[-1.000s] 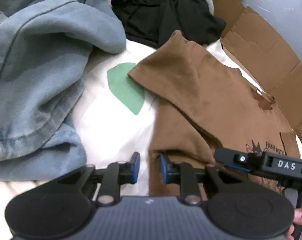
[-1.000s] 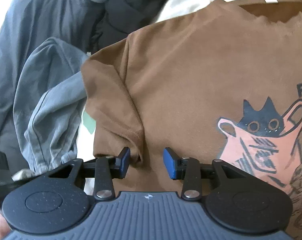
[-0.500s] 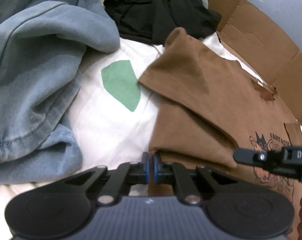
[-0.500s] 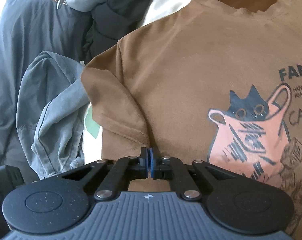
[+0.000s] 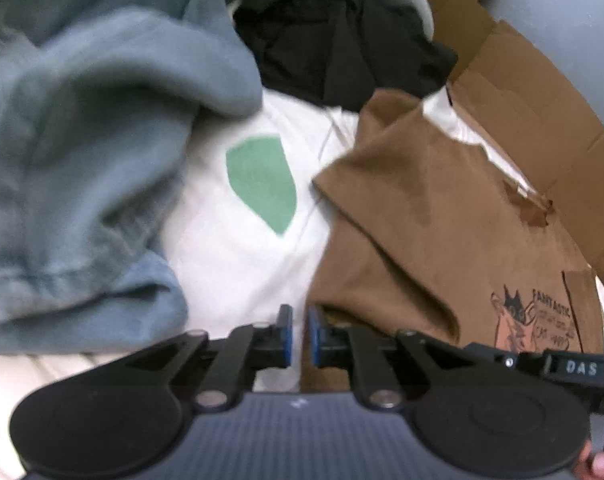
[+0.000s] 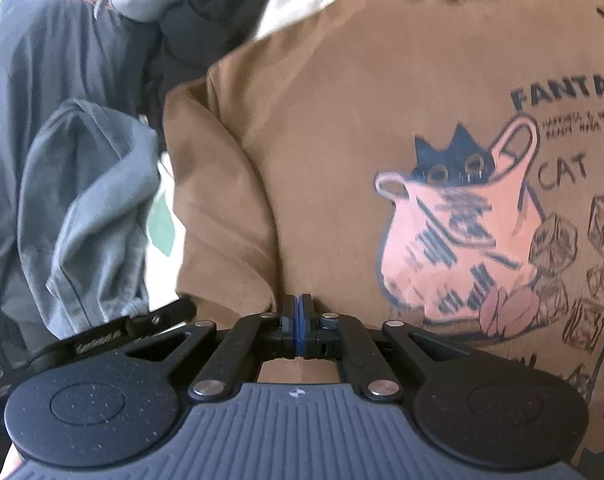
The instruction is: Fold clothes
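Brown T-shirt (image 6: 342,128): I see it lying print side up on a white sheet (image 5: 237,272), its near sleeve folded in over the body. The cat-in-a-jug print (image 6: 458,232) sits toward the right of my right wrist view.
Left gripper (image 5: 298,334): my jaws are opening, with a narrow gap between the blue pads. They sit at the left edge of the T-shirt's lower part; I cannot tell whether any cloth is still caught between them.
Right gripper (image 6: 298,328): my jaws are pressed together, pad to pad, over the brown cloth just below the folded sleeve. I cannot tell from here if a pinch of fabric is between the pads.
Grey-blue sweatshirt (image 5: 81,160): heaped on the left of my left view, near the T-shirt but apart from it, with the white sheet between.
Green patch (image 5: 261,184): a flat shape on the white sheet, just left of the sleeve edge.
Black garment (image 5: 342,40): bunched beyond the T-shirt's shoulder.
Cardboard (image 5: 542,112): flattened sheets along the far right, beside the T-shirt's collar.
Hand (image 5: 600,458): a fingertip shows at the lower right corner of my left view.
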The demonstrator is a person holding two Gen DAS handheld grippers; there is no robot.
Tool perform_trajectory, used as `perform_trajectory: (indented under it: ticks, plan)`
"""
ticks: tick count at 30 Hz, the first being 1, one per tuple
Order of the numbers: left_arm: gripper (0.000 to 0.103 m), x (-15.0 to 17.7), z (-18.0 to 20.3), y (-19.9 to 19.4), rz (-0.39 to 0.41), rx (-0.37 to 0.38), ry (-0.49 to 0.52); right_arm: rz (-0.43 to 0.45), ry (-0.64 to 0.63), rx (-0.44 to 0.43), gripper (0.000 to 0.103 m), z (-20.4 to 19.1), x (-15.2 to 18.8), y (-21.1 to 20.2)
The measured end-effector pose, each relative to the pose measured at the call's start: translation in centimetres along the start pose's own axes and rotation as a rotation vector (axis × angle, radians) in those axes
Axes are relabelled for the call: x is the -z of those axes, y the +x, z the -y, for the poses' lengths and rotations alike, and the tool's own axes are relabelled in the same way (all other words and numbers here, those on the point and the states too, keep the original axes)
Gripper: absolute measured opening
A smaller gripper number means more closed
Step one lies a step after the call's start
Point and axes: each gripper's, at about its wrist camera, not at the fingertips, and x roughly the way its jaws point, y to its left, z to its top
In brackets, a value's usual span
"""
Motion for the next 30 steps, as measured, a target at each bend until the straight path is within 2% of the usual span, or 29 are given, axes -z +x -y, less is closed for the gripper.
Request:
perform_trajectory:
  ticks: [4,7,10,12,20,26,30]
  plan:
    - [0.010,-1.7,-0.1,-1.3,0.053,0.019,0.004,0.028,-0.021,-0.004,0.001,-0.4,-0.5,-0.2]
    - [0.010,-3.6,0.1,-0.7,0.078,0.014,0.023,0.043,-0.021,-0.009,0.001,-0.4,-0.5,-0.4]
    - [0.022,-4.9,0.5,0.1,0.086,0.023,0.039,0.044,-0.024,-0.014,0.001,-0.4,-0.3,-0.5]
    - [0.038,-5.6,0.8,0.8,0.084,0.028,0.054,0.040,-0.025,-0.017,0.001,-0.3,-0.1,-0.6]
    - [0.037,-7.2,1.9,3.1,0.098,0.004,0.148,0.045,-0.019,-0.009,0.001,0.1,0.1,-0.6]
    - [0.037,-7.5,2.0,4.5,0.085,-0.005,0.161,0.048,-0.024,-0.012,0.001,0.0,0.2,-0.6]
    - [0.037,-7.0,2.4,5.8,0.065,-0.039,0.196,0.055,-0.018,-0.019,0.001,-0.1,0.2,-0.8]
